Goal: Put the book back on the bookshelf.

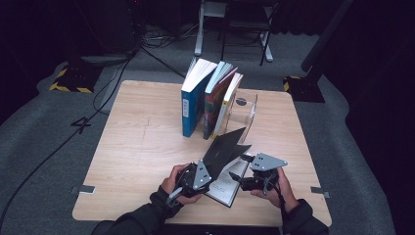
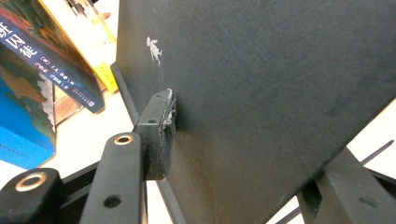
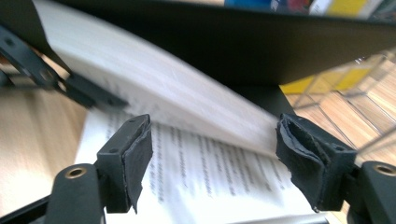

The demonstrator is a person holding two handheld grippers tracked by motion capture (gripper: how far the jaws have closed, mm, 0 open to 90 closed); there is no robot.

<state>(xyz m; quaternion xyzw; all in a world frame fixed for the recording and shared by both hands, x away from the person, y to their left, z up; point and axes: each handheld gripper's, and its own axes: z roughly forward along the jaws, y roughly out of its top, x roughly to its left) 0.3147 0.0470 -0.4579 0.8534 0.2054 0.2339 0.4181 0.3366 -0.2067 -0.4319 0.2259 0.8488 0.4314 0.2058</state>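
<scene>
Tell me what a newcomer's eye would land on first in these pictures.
First, the black-covered open book at the near edge of the wooden table, its cover raised by the left gripper, whose pad presses the cover. The right gripper stands with jaws open over the printed page. Next, three books lean together at the table's far side beside a clear bookend.

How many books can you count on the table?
4: blue book, dark-spined book and yellow-spined book stand leaning by the clear bookend; a black-covered book lies open between the grippers.
</scene>
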